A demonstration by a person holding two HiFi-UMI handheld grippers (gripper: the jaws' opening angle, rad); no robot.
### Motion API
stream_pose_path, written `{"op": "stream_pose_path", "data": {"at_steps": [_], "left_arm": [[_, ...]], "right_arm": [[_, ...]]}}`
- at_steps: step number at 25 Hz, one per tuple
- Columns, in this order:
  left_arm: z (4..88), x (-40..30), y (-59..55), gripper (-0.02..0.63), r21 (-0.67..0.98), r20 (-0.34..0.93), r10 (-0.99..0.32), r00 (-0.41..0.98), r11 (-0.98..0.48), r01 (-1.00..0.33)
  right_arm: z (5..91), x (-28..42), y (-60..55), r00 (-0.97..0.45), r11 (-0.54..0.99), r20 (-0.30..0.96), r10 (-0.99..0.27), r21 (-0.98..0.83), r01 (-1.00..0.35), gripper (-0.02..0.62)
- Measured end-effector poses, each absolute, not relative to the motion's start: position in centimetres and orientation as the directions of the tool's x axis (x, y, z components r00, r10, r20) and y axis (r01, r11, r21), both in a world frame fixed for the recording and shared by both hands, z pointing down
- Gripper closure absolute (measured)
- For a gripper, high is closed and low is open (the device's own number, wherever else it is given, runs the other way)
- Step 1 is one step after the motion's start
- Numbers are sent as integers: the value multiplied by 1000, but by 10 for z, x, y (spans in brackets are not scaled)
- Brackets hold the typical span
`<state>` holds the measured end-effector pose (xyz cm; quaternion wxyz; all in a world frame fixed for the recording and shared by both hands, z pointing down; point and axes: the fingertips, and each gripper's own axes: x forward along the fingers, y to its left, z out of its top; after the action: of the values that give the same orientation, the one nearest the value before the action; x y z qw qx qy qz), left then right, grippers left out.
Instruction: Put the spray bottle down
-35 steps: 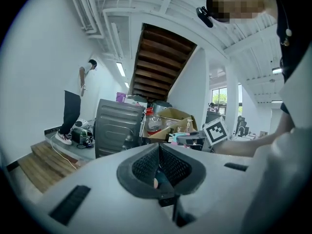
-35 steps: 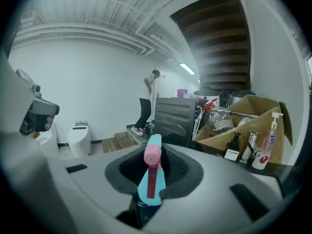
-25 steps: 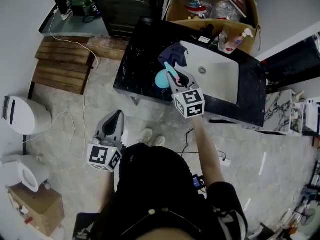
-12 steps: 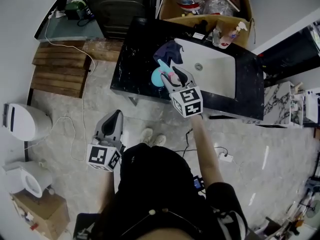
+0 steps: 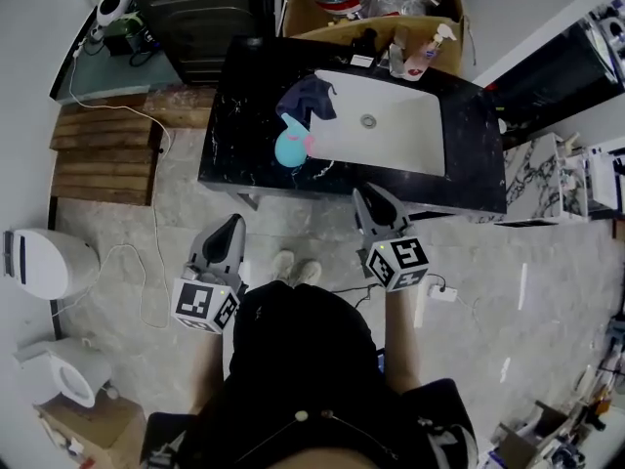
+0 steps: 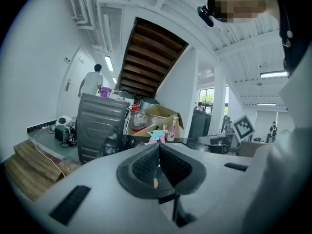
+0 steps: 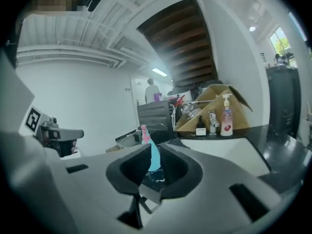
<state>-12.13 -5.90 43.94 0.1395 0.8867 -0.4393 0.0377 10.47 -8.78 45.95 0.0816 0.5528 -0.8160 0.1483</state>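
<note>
Spray bottle (image 5: 290, 148) stands upright on the black counter (image 5: 229, 140), near its front edge, just beside the sink's (image 5: 391, 130) left rim. My right gripper (image 5: 371, 203) hangs clear of that front edge over open floor (image 5: 303, 218), empty, its jaws closing to a thin gap. My left gripper (image 5: 231, 225) is clenched on nothing, well apart from the counter.

Black short-sleeved shirt (image 5: 303, 360), pale shoes (image 5: 295, 268)
</note>
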Motion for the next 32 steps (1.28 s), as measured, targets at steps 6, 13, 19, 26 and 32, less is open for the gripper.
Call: {"op": "stream_pose_path", "data": {"at_steps": [6,13,19,26,32], "left_arm": [[441,-83,-57,601,217,193,-696,691,-657,-722],[453,-43,-51,601,237,204,-604,771,-733,-637],[446,-12,-46,601,234,192,-537,822,-788,-569],[450,0,-38,601,237,206,-492,846,-813,-531],[453,-2,-40,601,235,214,-484,849,-818,-525]], "right_arm": [[445,137,-25,-306,248,244,-920,-239,-939,592],[451,154,21,-247,182,256,-935,-254,-950,592],[460,167,45,-185,113,295,-938,-245,-963,592],[466,174,56,-158,78,317,-935,-252,-965,592],[469,171,52,-157,80,323,-933,-241,-967,592]]}}
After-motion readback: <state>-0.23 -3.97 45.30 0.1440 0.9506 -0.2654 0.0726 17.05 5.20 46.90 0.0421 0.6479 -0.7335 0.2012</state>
